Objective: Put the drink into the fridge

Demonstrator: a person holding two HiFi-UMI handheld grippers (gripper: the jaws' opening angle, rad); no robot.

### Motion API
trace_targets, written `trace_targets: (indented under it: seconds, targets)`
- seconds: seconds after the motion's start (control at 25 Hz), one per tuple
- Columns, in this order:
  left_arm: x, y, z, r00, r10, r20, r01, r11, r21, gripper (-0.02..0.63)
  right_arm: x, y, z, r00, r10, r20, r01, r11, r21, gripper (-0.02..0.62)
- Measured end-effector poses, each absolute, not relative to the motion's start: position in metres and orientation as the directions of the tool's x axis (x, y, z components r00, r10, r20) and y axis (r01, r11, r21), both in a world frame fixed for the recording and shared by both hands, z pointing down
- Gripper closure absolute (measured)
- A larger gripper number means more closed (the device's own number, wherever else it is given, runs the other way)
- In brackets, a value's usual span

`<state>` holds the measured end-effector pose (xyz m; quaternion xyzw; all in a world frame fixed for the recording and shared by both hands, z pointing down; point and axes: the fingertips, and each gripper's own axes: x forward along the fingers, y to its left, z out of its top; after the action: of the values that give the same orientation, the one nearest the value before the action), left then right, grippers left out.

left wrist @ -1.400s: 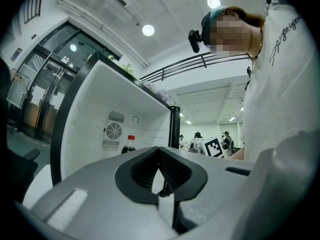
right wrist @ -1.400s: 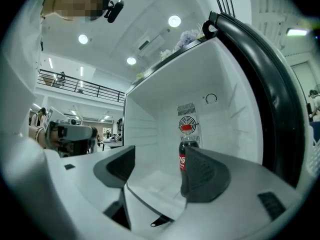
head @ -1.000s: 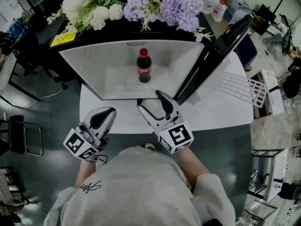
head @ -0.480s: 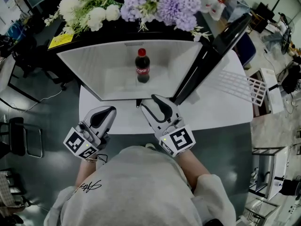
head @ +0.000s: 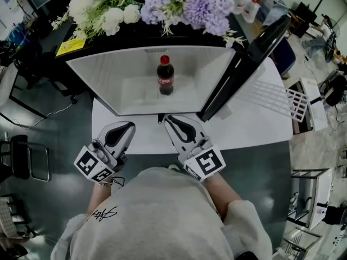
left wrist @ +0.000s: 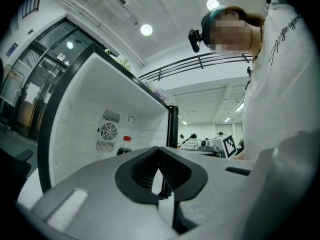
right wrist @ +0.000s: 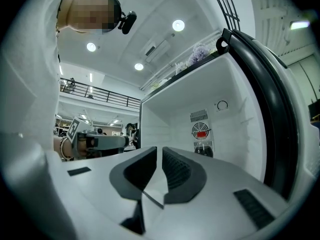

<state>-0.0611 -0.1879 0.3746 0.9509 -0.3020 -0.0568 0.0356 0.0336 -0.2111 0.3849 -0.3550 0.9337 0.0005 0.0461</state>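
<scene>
Grey floor surrounds a white table carrying a small fridge, with artificial flowers laid along its top. The fridge door stands wide open on the right.

The cola bottle stands upright inside the fridge, centred and towards the back wall, touching neither gripper. The placement appears complete, and shutting the door is judged to be what remains.

The left gripper is closed and empty, held level before the opening. The right gripper has just been closing; its jaws are now all but together with nothing between them.

Recommended method: press closed jaws against the door's outer face near its free edge, swing it steadily, and avoid jolting the cabinet, since the tall, narrow bottle could topple.

Materials: the fridge liner is smooth white plastic with moulded side ledges and a round fan grille. The door edge is dark. The bottle holds dark liquid and has a red cap and label. The jaw pads are dark and ribbed, and the housings are matt grey.
</scene>
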Motion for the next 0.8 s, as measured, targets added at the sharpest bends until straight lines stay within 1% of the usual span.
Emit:
trace_targets:
  seconds: [0.32, 0.48, 0.64, 0.8]
  targets:
    - [-0.061, -0.188, 0.376, 0.816, -0.572, -0.087, -0.564, -0.820, 0.103, 0.602, 0.029, -0.210, 0.388, -0.746, -0.661, -0.078, -0.661, 0.750, -0.037, 0.583]
    - [-0.062, -0.189, 0.377, 0.817, -0.571, -0.085, -0.562, -0.820, 0.104, 0.603, 0.025, -0.205, 0.391, -0.754, -0.655, -0.052, -0.653, 0.756, -0.055, 0.584]
    - [-0.062, -0.188, 0.377, 0.818, -0.569, -0.084, -0.561, -0.822, 0.104, 0.603, 0.023, -0.204, 0.393, -0.754, -0.655, -0.042, -0.655, 0.755, -0.005, 0.584]
    - [-0.063, -0.187, 0.377, 0.820, -0.566, -0.083, -0.557, -0.823, 0.106, 0.603, 0.018, -0.199, 0.396, -0.761, -0.648, -0.008, -0.648, 0.761, -0.032, 0.586]
